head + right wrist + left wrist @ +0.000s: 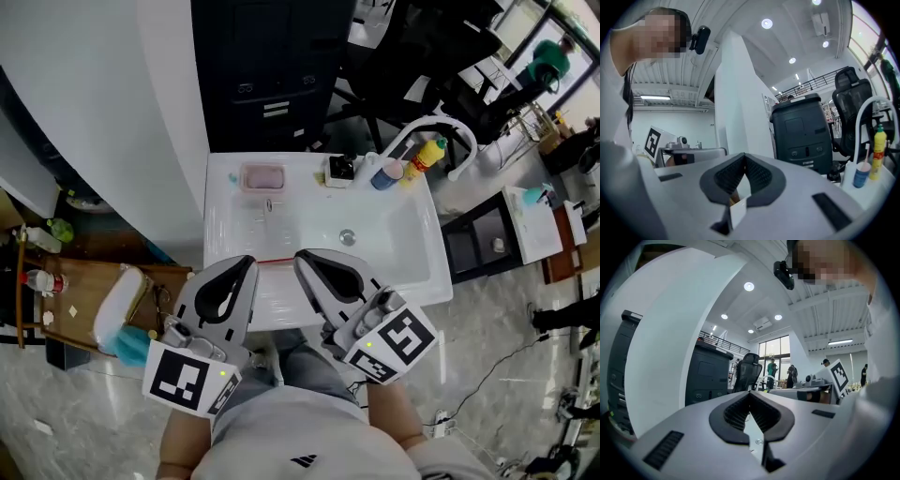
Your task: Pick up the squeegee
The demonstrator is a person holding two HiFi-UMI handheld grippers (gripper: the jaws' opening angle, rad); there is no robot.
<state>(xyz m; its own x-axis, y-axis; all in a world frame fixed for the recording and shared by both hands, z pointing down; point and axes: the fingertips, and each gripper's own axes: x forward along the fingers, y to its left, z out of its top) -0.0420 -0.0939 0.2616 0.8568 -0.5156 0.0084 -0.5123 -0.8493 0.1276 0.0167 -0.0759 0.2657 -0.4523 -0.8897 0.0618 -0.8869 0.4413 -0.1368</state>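
**Both grippers closed and empty at the front of the sink**

The person is standing at a white sink [412, 258], holding the left gripper [247, 264] and the right gripper [304, 257] side by side over its near edge. Both are pointing level toward the far side. In each gripper view the jaws are meeting at the tips, and nothing is sitting between the black ribbed pads, so neither gripper is holding anything.

What looks to be the squeegee [274, 262] is showing only as a thin red strip. It is lying across the near part of the basin, right between the two gripper tips. It is too thin to make out further, and I cannot tell whether either tip is touching it.

Along the far rim of the sink a pink dish [262, 176], a small black box [339, 169], a blue-and-white bottle [385, 175] and a yellow bottle [428, 155] are standing in a row. A curved white pipe [448, 125] is arching over the two bottles. A black cabinet [272, 66] is standing behind the sink. A wooden stool [84, 281] is standing to its left.
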